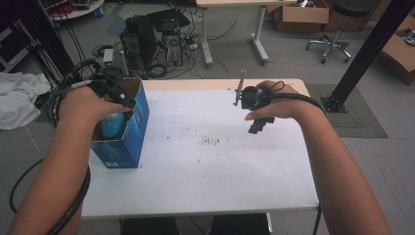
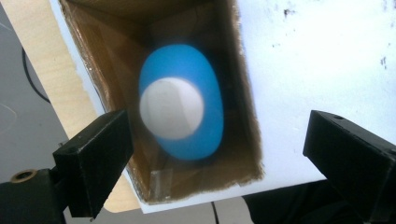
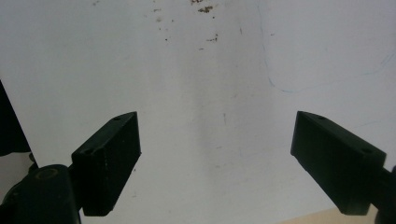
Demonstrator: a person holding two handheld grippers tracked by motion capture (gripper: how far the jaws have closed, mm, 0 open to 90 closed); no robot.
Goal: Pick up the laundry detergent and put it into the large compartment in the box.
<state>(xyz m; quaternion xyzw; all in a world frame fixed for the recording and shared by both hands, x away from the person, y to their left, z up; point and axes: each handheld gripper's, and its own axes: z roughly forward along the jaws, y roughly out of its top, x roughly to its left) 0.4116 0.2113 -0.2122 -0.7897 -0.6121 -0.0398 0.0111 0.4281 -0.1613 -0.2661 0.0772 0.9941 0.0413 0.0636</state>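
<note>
Blue bottle (image 2: 182, 108) with its white cap stands down inside the open blue box (image 1: 138, 128) at the left edge of the worktop (image 1: 205, 166). My left gripper (image 2: 219, 154) hangs right above the box, jaws wide apart with nothing between them. My right gripper (image 3: 215, 158) is over the bare white worktop, well apart from the box, jaws wide apart too.

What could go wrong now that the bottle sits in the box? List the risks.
1. The left gripper hangs open right above the blue bottle; lifting off carelessly, a jaw may catch the box rim and tip it.
2. The box stands near the table edge, so a nudge could push it off.
</note>
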